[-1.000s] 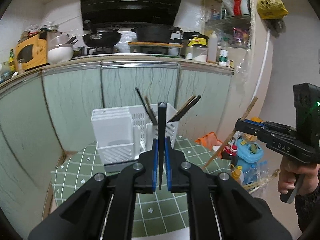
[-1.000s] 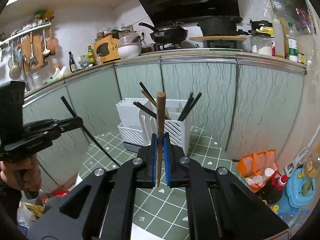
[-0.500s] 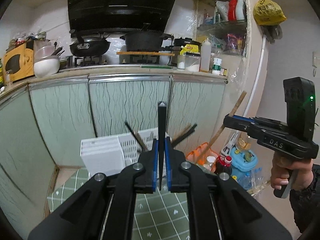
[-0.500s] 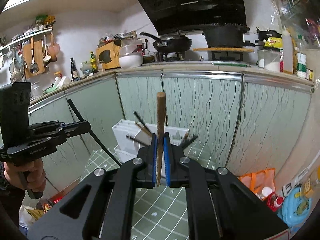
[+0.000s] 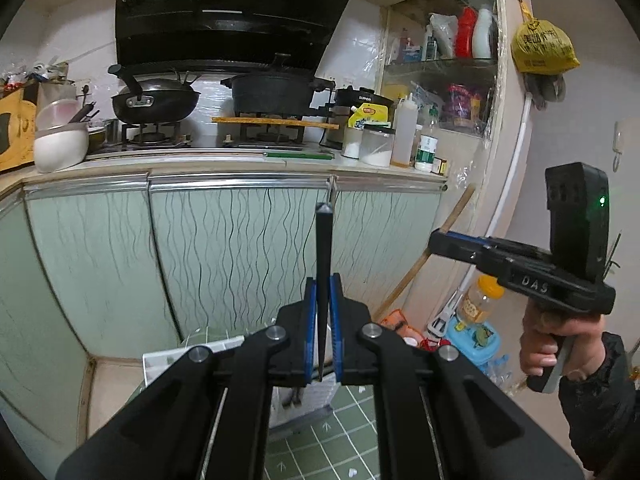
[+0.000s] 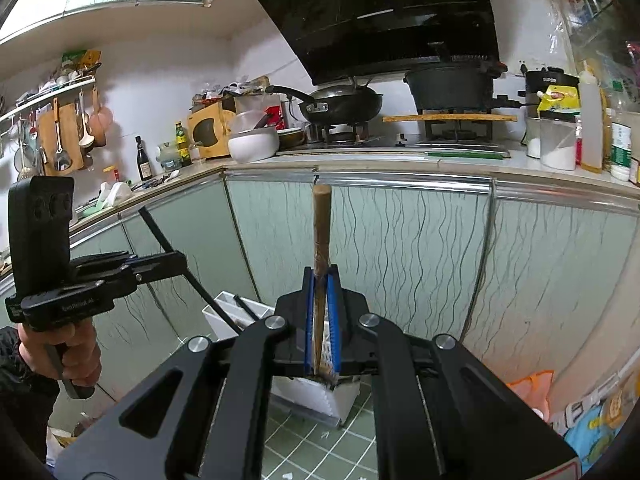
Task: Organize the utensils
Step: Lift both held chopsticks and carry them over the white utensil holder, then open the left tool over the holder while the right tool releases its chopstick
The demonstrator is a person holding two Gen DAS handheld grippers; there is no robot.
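Note:
My left gripper [image 5: 322,280] is shut on a black chopstick [image 5: 323,248] that stands upright between its blue pads. My right gripper [image 6: 322,274] is shut on a brown wooden chopstick [image 6: 321,232], also upright. Both are held high above the white utensil holder [image 6: 316,392], which sits on the green checked tabletop [image 6: 320,448] and is mostly hidden behind the gripper bodies; it also shows in the left wrist view [image 5: 172,356]. Each gripper shows in the other's view: the right one [image 5: 436,238] with its wooden chopstick, the left one [image 6: 178,260] with its black chopstick.
Green cabinet doors [image 5: 240,264] stand right behind the table under a counter with a wok [image 5: 154,100], a pot [image 5: 276,90] and jars. Bags and toys [image 5: 472,336] lie on the floor to the right.
Both grippers have risen with their chopsticks. The utensil holder has dropped from mid-frame to the bottom of both views, behind the gripper bodies.

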